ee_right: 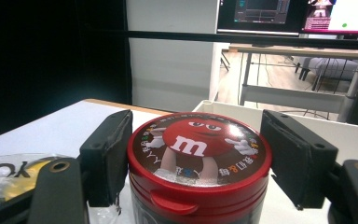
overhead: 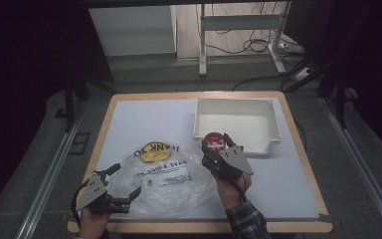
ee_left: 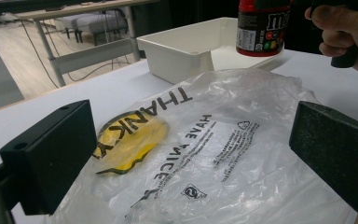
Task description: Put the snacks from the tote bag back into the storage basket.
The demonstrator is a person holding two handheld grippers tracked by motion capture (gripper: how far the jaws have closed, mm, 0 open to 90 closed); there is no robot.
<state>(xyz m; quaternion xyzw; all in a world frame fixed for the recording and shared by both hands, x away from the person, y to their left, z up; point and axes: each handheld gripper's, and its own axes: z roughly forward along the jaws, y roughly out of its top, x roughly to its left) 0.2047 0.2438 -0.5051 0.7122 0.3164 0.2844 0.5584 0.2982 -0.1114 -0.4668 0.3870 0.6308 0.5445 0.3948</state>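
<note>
A candy jar [overhead: 213, 141] with a red lid [ee_right: 199, 148] and dark body is held upright above the table, near the front left corner of the white bin [overhead: 238, 124]. My right gripper [overhead: 219, 145] is shut on it, one pad on each side below the lid. In the left gripper view the jar [ee_left: 260, 28] hangs at the top right beside the person's hand. A clear plastic bag [overhead: 166, 177] printed with black text and a yellow patch lies flat on the table. My left gripper [overhead: 124, 181] stands open at the bag's near left edge, its jaws astride the bag [ee_left: 200, 154] without touching it.
The white bin [ee_left: 186, 51] sits open at the table's back right. A pale mat [overhead: 144, 112] covers the wooden table. Beyond the table are desk legs [overhead: 202, 45] and cables on the floor.
</note>
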